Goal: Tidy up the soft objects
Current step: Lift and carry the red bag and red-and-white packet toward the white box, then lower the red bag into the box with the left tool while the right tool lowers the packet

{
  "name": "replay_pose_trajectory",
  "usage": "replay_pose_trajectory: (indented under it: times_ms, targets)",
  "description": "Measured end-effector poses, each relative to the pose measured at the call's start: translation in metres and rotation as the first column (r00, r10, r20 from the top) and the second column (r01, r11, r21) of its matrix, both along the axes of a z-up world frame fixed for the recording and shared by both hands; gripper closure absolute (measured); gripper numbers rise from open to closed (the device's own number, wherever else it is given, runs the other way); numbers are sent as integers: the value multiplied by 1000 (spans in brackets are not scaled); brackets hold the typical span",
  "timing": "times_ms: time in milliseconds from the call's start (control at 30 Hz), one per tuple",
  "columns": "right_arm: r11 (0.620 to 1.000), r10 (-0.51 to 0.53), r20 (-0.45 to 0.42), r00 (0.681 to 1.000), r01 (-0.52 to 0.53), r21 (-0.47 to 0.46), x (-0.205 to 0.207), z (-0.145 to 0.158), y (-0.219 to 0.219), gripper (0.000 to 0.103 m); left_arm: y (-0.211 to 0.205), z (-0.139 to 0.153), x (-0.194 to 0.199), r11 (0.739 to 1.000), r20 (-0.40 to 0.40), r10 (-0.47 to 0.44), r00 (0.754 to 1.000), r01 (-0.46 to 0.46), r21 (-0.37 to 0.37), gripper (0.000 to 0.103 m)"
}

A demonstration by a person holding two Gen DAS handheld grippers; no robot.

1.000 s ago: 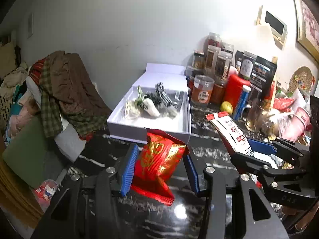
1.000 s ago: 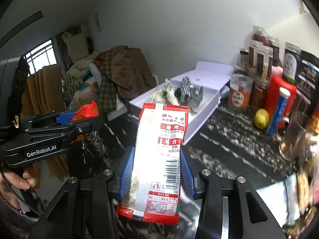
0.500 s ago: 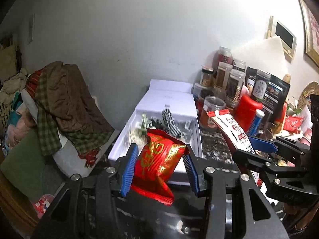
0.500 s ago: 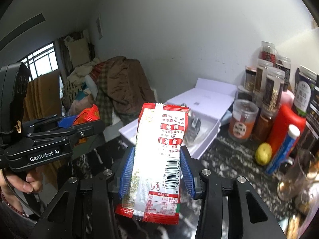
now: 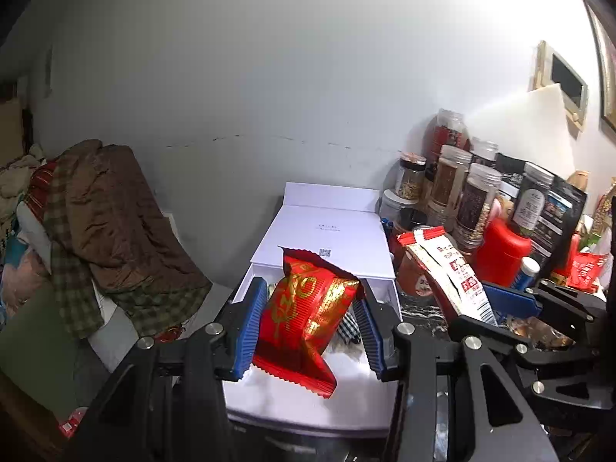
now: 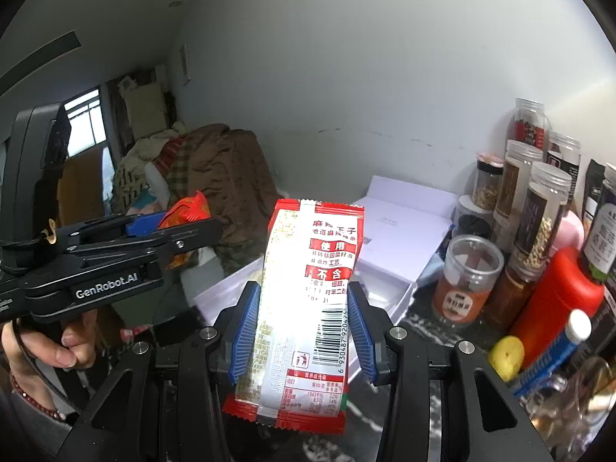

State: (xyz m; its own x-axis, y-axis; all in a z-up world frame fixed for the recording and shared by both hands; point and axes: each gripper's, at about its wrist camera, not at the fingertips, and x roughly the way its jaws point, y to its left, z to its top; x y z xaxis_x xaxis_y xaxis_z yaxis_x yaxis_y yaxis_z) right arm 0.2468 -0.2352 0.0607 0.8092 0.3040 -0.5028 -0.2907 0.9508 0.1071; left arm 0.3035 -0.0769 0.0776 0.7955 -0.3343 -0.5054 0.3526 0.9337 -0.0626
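Both packets now nearer white box [image 5: 327, 227]; left gripper [image 5: 310, 321] clamps crinkled red-gold packet [image 5: 304, 315]; right gripper [image 6: 302, 331] clamps red-white packet [image 6: 304, 308].

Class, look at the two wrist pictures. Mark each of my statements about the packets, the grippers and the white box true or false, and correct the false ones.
1. Each gripper holds a snack packet. True: the left gripper has its jaws shut on the red and gold packet, the right gripper on the red and white packet.
2. The white box stands open. True.
3. The red and white packet shows a barcode. True.
4. The clear jars stand to the left of the white box. False: they stand to its right.
5. The red and gold packet lies flat on the box floor. False: it is held up between the jaws.
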Motion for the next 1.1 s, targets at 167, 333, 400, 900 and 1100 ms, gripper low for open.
replay_pose_trajectory:
  times_ms: [167, 333, 400, 900, 1100]
  targets:
    - [1000, -19, -4, 1000, 19, -4, 24, -3, -6, 59, -9, -11, 32, 1000, -18, 0, 1000, 0, 17, 57]
    - [999, -37, -15, 999, 36, -9, 43, -8, -11, 59, -11, -27, 66, 999, -45, 26, 999, -24, 40, 57]
    - [999, -42, -20, 999, 42, -12, 51, -11, -12, 59, -12, -33, 77, 998, -57, 33, 998, -30, 49, 57]
    - [999, -36, -78, 996, 34, -26, 107, -31, -6, 59, -25, -90, 132, 989, -185, 60, 981, -34, 143, 57]
    - [1000, -18, -106, 994, 16, -20, 126, -38, -3, 59, -23, -99, 140, 988, -214, 76, 974, -44, 151, 57]
